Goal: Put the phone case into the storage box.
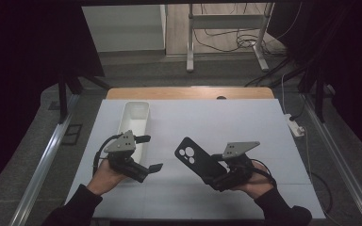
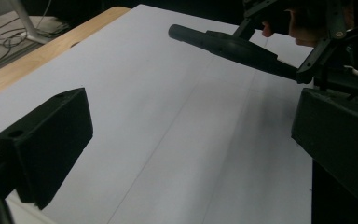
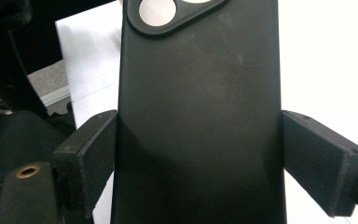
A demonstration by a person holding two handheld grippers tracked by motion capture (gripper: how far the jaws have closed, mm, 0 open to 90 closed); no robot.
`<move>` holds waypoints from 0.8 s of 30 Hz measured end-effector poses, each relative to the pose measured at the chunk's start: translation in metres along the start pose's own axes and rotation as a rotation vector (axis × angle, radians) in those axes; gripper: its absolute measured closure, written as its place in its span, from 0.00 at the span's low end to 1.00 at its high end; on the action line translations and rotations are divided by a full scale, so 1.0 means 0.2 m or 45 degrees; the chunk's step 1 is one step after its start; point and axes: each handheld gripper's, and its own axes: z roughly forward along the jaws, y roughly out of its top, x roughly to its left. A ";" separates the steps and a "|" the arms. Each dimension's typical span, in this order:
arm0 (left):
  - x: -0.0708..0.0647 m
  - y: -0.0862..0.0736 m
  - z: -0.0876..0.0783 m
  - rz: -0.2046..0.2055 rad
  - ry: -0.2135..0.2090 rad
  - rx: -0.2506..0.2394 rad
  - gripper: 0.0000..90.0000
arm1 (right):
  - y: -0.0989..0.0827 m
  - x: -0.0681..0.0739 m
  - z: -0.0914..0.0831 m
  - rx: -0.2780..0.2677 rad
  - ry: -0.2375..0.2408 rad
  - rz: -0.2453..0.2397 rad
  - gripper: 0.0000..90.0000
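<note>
My right gripper (image 1: 210,170) is shut on the lower end of a black phone case (image 1: 192,157), held tilted above the white table sheet (image 1: 226,122) with its camera cut-outs toward the far left. In the right gripper view both pads (image 3: 91,149) press the sides of the case (image 3: 200,84), and my right gripper (image 3: 198,158) spans its width. My left gripper (image 1: 150,153) hovers left of the case with its jaws wide apart and nothing between them. In the left gripper view, my left gripper (image 2: 191,140) faces bare sheet, with the case (image 2: 228,46) edge-on at the upper right.
A long white tray (image 1: 124,120) stands on the sheet just behind my left gripper. The wooden table edge (image 1: 188,92) runs along the far side. A power strip (image 1: 296,127) and cables lie on the floor to the right.
</note>
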 end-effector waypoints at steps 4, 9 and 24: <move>0.00 0.00 0.02 -0.004 -0.066 -0.003 0.00 | 0.01 0.01 0.01 -0.002 0.029 -0.016 0.16; -0.01 -0.01 0.05 -0.023 -0.127 -0.008 0.00 | 0.01 0.02 0.01 -0.018 0.086 -0.030 0.16; 0.00 0.02 0.12 -0.002 -0.260 -0.012 0.00 | 0.04 0.05 0.04 -0.035 0.198 -0.068 0.16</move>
